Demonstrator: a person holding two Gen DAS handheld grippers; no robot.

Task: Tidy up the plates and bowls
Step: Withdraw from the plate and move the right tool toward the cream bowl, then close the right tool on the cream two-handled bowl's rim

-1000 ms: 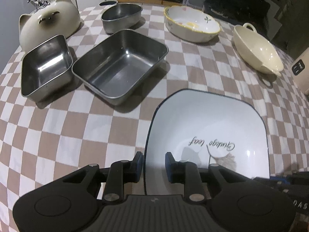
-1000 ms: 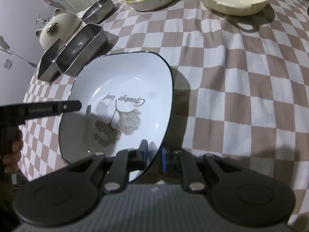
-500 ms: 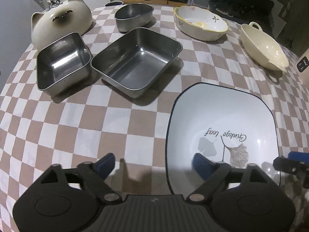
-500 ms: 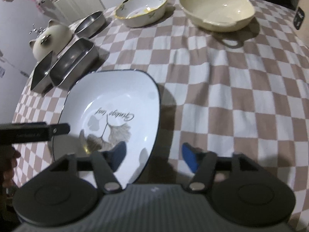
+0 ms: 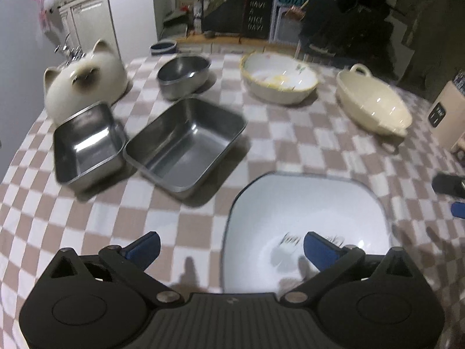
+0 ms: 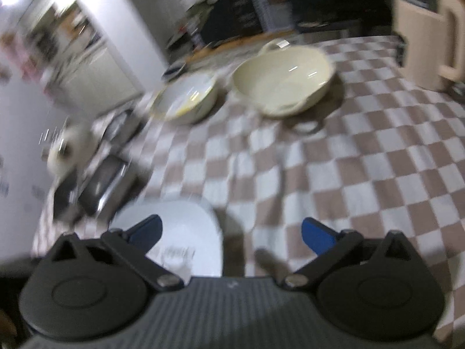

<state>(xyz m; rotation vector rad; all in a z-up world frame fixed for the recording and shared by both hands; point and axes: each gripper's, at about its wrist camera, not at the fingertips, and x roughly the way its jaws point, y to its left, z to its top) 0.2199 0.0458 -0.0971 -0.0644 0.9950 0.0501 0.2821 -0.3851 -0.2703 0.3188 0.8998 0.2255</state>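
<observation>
You had a brown-and-white checkered tablecloth (image 5: 290,142) under everything, a cat-faced ceramic jar (image 5: 87,85) at its far left edge, a beige canister (image 5: 449,116) at the right, and a chalkboard sign (image 5: 255,16) behind.

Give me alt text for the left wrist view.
An open left claw hovers over the near edge of a white square plate on a checkered cloth. Behind sit steel trays, two ceramic bowls and a cat-shaped dish.

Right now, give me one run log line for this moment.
phase: release | left gripper: open, jaws just opened, holding nothing | right gripper: open, jaws just opened, holding nothing | white square plate: flat on checkered tablecloth
</observation>
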